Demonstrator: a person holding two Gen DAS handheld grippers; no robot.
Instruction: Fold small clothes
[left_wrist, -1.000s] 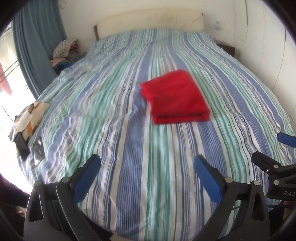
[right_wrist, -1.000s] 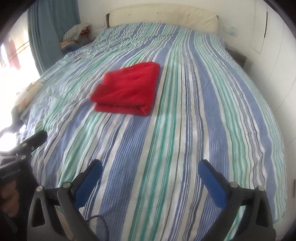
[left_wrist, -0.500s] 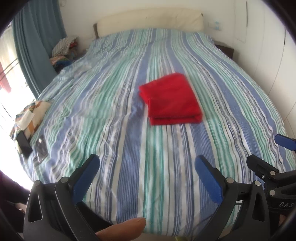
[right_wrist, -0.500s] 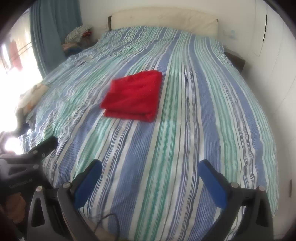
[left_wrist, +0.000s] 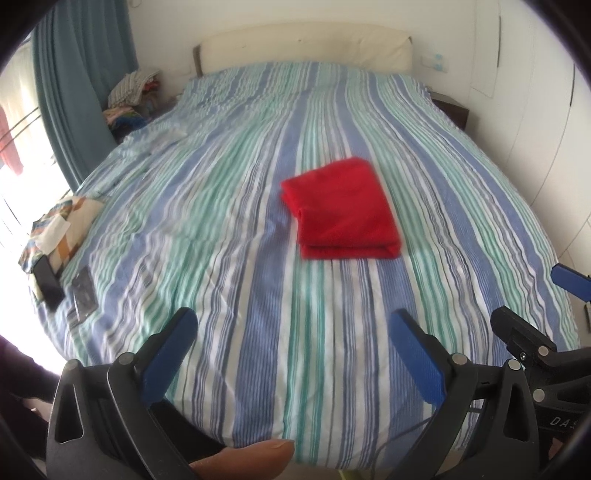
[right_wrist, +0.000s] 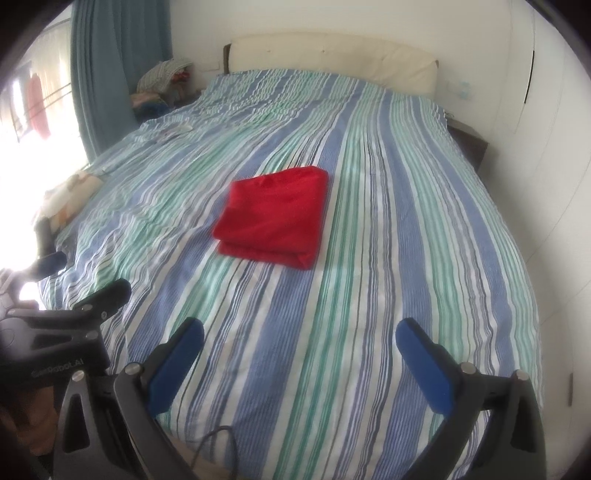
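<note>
Red cloth (left_wrist: 341, 208) lying folded in a neat, layered rectangle near the middle of a striped bed (left_wrist: 229, 229), well clear of both tools. Left gripper (left_wrist: 291, 347) held low over the foot of the bed, blue pads spread wide, nothing between them. Right gripper (right_wrist: 299, 350) likewise at the near edge, gaping and empty, seen also at the right border of the left view. Neither tool touching fabric.

Folding of this piece judged finished: edges squared, stacked layers showing along the near side, no loose sleeve or corner trailing. Step in hand read as a stand-off after the last fold. Next move, if any, likely a reach across the bare stripes for a fresh garment; none within easy reach on the bed, only a heap of laundry (left_wrist: 133, 92) beside the headboard (left_wrist: 306, 46) at far left, by the curtain (left_wrist: 77, 92). Some clutter, hard to identify, along the left edge of the bed.

Long axis of the cloth running roughly head-to-foot, nearly along the stripes, skewed a little: far end leaning left in the left view, right in the right view. Open layered edge facing the foot of the bed, toward the cameras; far end toward the headboard. Slight motion blur throughout.
</note>
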